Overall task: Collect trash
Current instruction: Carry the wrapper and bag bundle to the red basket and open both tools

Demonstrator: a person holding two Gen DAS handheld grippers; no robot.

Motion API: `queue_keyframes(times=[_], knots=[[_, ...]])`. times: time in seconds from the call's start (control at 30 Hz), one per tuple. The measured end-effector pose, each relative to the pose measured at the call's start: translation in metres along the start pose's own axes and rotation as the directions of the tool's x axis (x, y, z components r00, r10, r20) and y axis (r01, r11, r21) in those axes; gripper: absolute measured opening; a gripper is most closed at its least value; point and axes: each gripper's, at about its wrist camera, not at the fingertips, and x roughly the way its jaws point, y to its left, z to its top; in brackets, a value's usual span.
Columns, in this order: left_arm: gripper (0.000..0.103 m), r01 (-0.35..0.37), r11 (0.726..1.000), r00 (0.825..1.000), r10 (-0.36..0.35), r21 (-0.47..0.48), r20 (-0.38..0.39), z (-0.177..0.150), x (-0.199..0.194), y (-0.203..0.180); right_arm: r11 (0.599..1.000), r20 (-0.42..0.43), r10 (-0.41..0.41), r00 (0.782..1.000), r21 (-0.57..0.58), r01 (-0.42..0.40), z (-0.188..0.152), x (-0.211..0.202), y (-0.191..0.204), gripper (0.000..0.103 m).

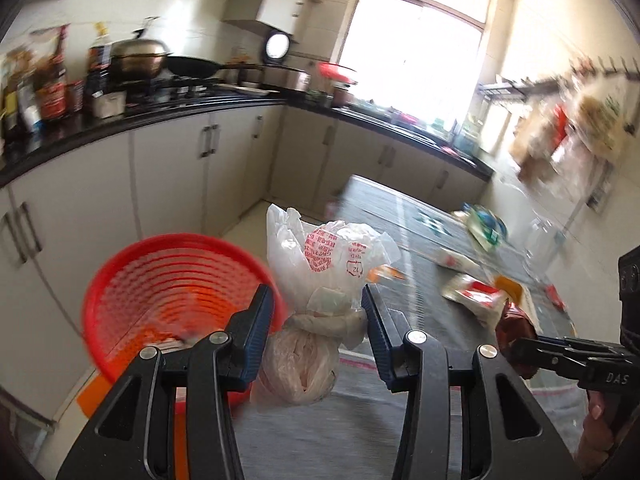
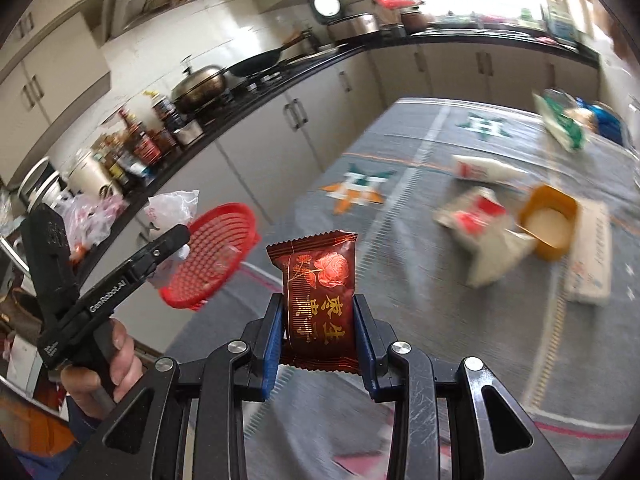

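Note:
My left gripper (image 1: 318, 308) holds a knotted clear plastic bag (image 1: 320, 264) with red print, gripped at its tied neck, above the table's near left. A red plastic basket (image 1: 168, 280) sits just left of it at the table edge. My right gripper (image 2: 318, 320) is shut on a dark red snack wrapper (image 2: 320, 292) with gold print, held upright over the table. In the right wrist view the left gripper (image 2: 176, 240) with the bag (image 2: 172, 208) is in front of the basket (image 2: 216, 252). In the left wrist view the right gripper (image 1: 520, 350) holds the wrapper (image 1: 514, 328) at the right.
The table has a grey patterned cloth (image 2: 420, 152). On it lie a white and red packet (image 2: 476, 228), an orange tub (image 2: 548, 220), a white bottle (image 2: 484, 170), a long white box (image 2: 592, 256) and a green and white bag (image 2: 560, 124). Kitchen counters (image 1: 200, 108) with pots stand behind.

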Motion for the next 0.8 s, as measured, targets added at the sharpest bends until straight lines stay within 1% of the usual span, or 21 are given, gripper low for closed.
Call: queue_keyframes(times=[0.17,0.3,0.57,0.8], knots=[[0.044,-0.063,0.996,0.998,0.064,-0.065,0.007,0.003,-0.007,0.050,0.998,-0.037,0.041,0.999,-0.054,-0.042,0.017,0.032,0.042,0.036],[0.044,-0.098,0.990,0.995,0.098,-0.098,-0.004,0.001,-0.006,0.076,0.994,-0.067,0.076,0.995,-0.068,-0.080,0.030,0.058,0.068,0.036],[0.044,-0.154,0.980,0.988,0.149,-0.125,-0.048,-0.006,0.015,0.101,0.989,-0.129,0.101,0.987,-0.092,-0.113,0.051,0.120,0.108,0.036],[0.044,-0.177,0.976,0.982,0.166,-0.128,-0.088,-0.013,0.029,0.114,0.989,-0.187,0.105,0.977,-0.086,-0.122,0.055,0.166,0.124,0.037]])
